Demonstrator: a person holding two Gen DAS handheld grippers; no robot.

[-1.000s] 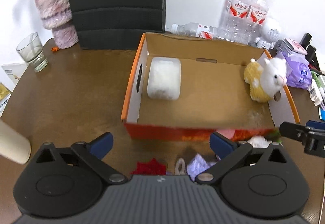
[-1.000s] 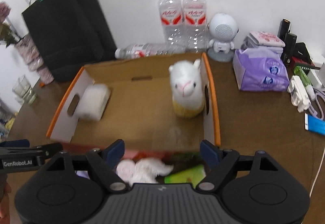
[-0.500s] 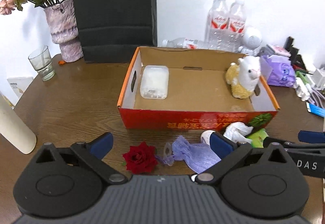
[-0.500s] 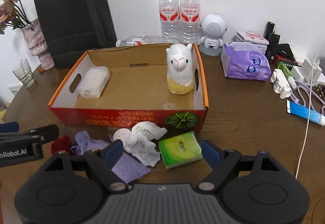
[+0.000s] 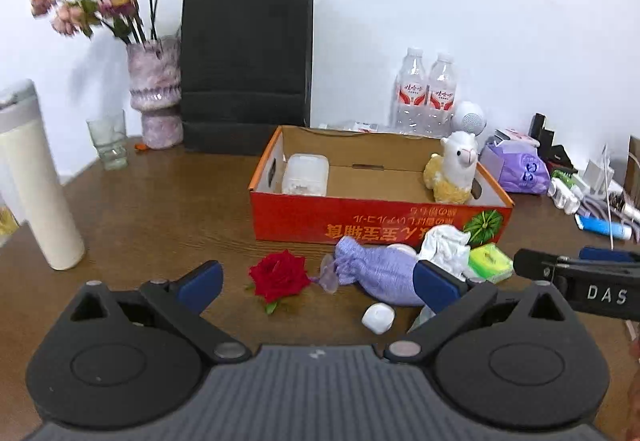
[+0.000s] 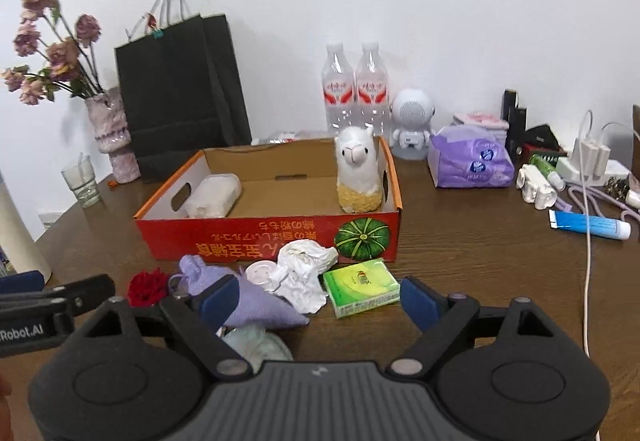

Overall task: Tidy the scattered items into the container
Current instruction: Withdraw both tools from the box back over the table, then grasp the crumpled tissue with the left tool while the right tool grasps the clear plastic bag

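An orange-red cardboard box (image 5: 376, 225) (image 6: 240, 237) holds a white llama plush (image 5: 454, 173) (image 6: 356, 173) and a clear plastic tub (image 5: 306, 173) (image 6: 214, 195). In front of it lie a red rose (image 5: 280, 275) (image 6: 148, 285), a purple pouch (image 5: 372, 273) (image 6: 248, 301), a crumpled white cloth (image 5: 444, 245) (image 6: 304, 269), a green tissue pack (image 5: 490, 261) (image 6: 360, 285) and a small white block (image 5: 378, 317). My left gripper (image 5: 316, 283) hangs open before the rose and pouch. My right gripper (image 6: 320, 301) is opening, nothing pressed between its jaws, near the cloth and green pack.
A black paper bag (image 5: 246, 69), a vase of dried flowers (image 5: 154, 89), a glass (image 5: 108, 139) and a white tumbler (image 5: 36, 181) stand at the left and back. Water bottles (image 6: 356, 89), a round white speaker (image 6: 412, 121), a purple tissue pack (image 6: 470, 157), cables and a blue tube (image 6: 588, 223) crowd the right.
Both grippers have drawn back from above the box toward the table's near side. The scattered items in front of the box have come into full view.
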